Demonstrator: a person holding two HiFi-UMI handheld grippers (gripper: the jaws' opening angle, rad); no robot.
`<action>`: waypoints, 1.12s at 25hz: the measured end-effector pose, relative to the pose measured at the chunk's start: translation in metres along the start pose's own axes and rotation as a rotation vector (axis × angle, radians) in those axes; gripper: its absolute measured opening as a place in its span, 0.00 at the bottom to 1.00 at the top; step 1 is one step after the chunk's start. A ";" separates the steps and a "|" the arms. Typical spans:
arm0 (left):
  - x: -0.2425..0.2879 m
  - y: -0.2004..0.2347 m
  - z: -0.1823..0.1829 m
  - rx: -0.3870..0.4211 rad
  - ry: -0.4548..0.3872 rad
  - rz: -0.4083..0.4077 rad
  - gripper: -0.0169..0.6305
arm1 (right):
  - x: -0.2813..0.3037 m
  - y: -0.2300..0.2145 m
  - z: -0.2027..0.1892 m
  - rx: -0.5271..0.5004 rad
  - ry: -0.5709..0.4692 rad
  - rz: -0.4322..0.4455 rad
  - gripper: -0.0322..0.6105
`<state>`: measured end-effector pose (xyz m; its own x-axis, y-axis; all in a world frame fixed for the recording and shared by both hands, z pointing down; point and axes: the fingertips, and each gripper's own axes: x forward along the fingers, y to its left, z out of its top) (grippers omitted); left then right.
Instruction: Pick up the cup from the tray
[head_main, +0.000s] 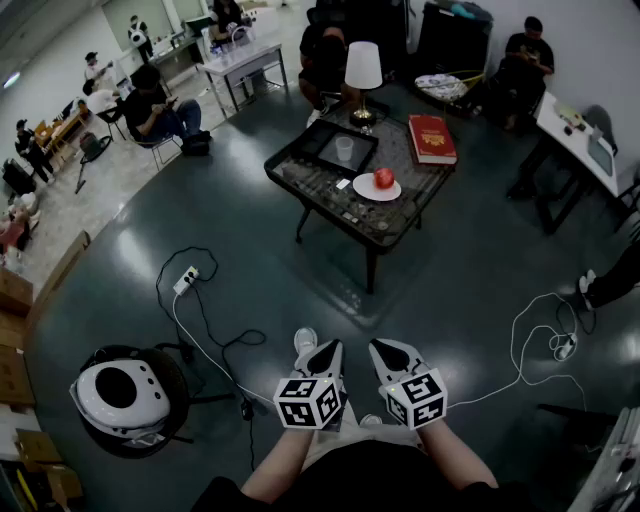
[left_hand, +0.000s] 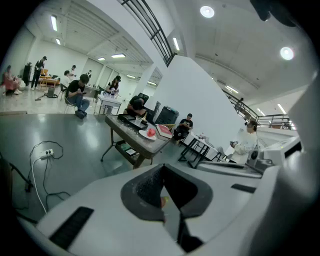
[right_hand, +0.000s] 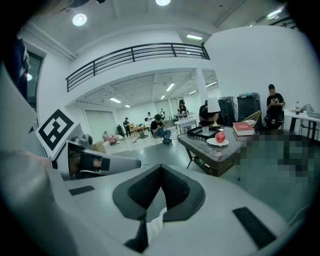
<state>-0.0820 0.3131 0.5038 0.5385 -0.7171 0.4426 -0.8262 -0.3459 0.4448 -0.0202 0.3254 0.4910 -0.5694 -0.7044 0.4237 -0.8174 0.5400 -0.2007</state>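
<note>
The translucent plastic cup (head_main: 345, 148) stands upright in the black square tray (head_main: 322, 138), on the far-left part of the dark glass-topped low table (head_main: 330, 195). Near the tray, toward me, a white round plate (head_main: 366, 192) carries a red apple (head_main: 384, 178). A red hardback book (head_main: 432, 138) lies to the right, and a white-shaded table lamp (head_main: 363, 66) stands behind the tray. On the grey floor (head_main: 450, 270), left of the table, lies a white power strip (head_main: 187, 280) with looping cables. I hold the left gripper (head_main: 329, 350) and right gripper (head_main: 386, 350) side by side, both clenched on nothing, well apart from the table.
</note>
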 end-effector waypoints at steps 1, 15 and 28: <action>-0.010 -0.015 -0.012 0.021 0.016 -0.002 0.04 | -0.017 0.007 -0.007 0.003 0.003 0.001 0.07; -0.068 -0.099 -0.054 0.170 0.019 0.030 0.04 | -0.127 0.021 -0.024 0.016 -0.087 -0.034 0.07; -0.075 -0.104 -0.057 0.159 -0.006 0.069 0.04 | -0.136 0.032 -0.027 0.007 -0.097 0.014 0.07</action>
<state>-0.0268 0.4374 0.4690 0.4788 -0.7461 0.4626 -0.8773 -0.3866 0.2845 0.0330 0.4509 0.4513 -0.5861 -0.7385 0.3333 -0.8098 0.5469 -0.2122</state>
